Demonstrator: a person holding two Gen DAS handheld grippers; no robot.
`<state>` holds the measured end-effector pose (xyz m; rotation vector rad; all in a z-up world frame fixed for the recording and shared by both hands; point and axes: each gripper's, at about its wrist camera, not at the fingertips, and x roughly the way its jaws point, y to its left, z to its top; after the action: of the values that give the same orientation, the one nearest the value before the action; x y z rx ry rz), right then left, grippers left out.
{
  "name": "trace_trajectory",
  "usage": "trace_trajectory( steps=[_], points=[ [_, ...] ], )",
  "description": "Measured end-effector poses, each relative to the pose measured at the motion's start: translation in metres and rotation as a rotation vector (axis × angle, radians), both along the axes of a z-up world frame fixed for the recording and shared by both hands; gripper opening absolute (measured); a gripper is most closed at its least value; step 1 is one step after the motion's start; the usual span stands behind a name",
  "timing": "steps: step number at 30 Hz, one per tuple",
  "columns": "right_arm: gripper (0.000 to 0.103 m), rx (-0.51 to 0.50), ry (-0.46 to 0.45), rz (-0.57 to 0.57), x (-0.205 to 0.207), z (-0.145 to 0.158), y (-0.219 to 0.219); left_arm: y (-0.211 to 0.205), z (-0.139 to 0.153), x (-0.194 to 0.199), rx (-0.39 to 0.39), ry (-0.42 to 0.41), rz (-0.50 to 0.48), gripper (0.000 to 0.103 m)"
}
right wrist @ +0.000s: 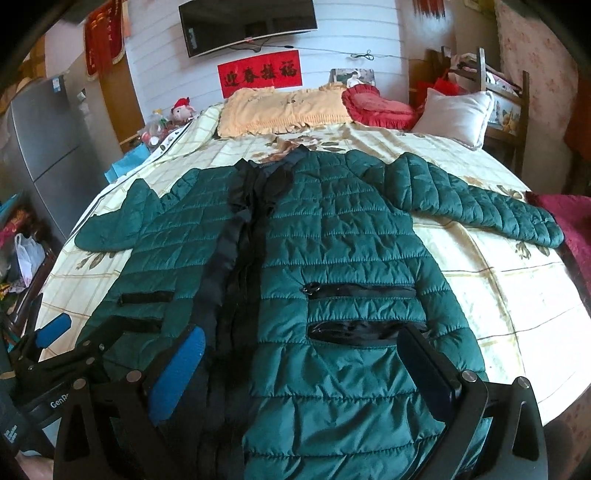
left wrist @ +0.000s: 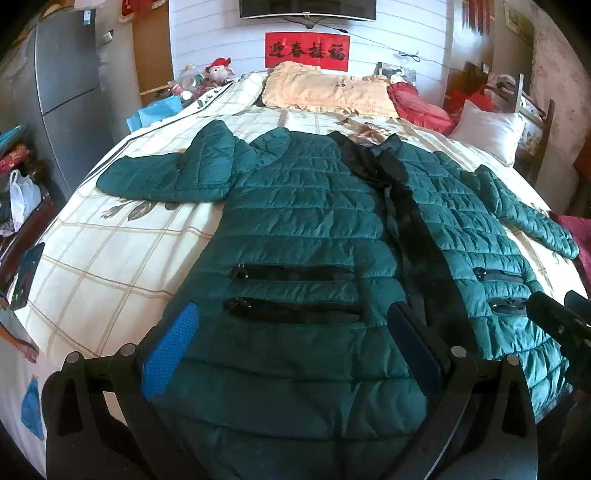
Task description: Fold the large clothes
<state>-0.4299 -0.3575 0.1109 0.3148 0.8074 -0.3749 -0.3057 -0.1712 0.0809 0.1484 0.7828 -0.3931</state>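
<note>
A red banner (left wrist: 307, 50) on the far wall reads 迎春接福; the left gripper (right wrist: 122, 334) shows "GenRo", cut off.

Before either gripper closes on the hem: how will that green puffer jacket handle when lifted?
The quilted green puffer jacket lies limp and spread flat on the bed, so it will probably drape and sag. Its shiny shell looks slippery against the fingers. The padding suggests it is light for its bulk.

jacket hem (left wrist: 295, 424) hidden (behind jaws), television (left wrist: 308, 8) cropped
</note>
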Motion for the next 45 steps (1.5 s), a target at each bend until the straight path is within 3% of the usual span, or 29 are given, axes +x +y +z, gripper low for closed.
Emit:
trace_trajectory(
  steps=[45],
  points=[
    [0.103,-0.010,0.019,0.019,0.0090,-0.0075,0.0066,-0.0060,-0.0024,-0.0037,0.017,-0.013,-0.015,0.102]
  ],
)
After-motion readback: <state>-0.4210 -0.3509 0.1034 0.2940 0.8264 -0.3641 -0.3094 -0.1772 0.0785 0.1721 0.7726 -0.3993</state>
